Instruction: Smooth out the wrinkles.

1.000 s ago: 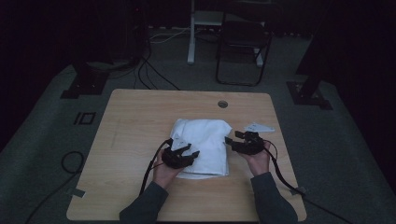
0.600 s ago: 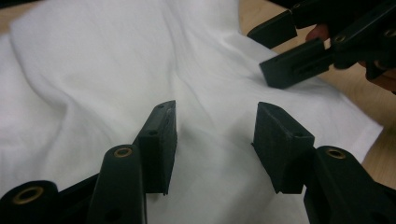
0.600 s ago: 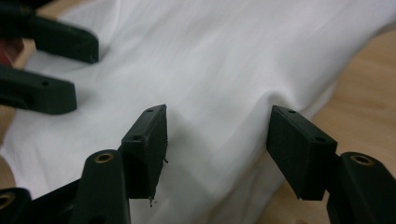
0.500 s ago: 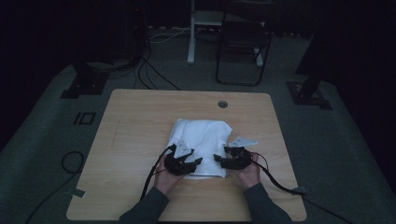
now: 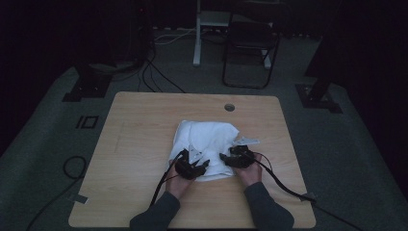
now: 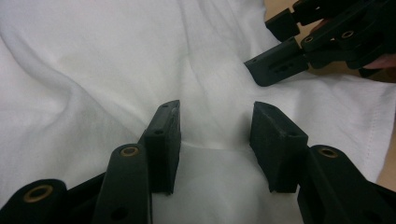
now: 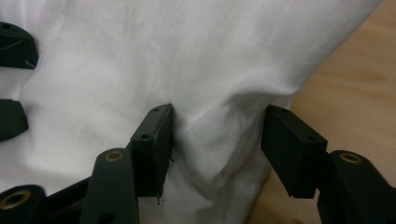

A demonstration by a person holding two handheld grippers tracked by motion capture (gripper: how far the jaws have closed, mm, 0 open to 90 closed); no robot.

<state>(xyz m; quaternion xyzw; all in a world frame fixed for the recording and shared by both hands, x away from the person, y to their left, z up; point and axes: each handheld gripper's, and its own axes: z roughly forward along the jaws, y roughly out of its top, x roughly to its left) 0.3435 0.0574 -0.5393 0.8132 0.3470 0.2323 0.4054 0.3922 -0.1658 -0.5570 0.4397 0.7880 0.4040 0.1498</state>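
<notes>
white cloth lies crumpled near the middle of a wooden bench, a little toward the person's edge; a pointed flap of it juts out to the right side in the high view. left gripper and right gripper sit on the cloth's near edge, close together, each carried by a hand whose dark sleeve comes in from the bottom of the high view. black cables trail from both back toward the bench's near edge.

left gripper view: left gripper has its jaws apart, tips down on the cloth, a shallow ridge of fabric lying between them; the pads stand clear of that ridge on both sides. its jaws have just been closing a little. the right gripper appears farther off at upper right, its tips also on the fabric.

right gripper view: right gripper has its jaws apart, astride a raised fold at the cloth's edge. the left-hand jaw touches the fold, the right-hand jaw stands off it over bare bench; the fold is not pinched. its jaws have just been closing a little. the left gripper's tips show at the left edge of this view.

a round hole marks the far side of the bench.
</notes>
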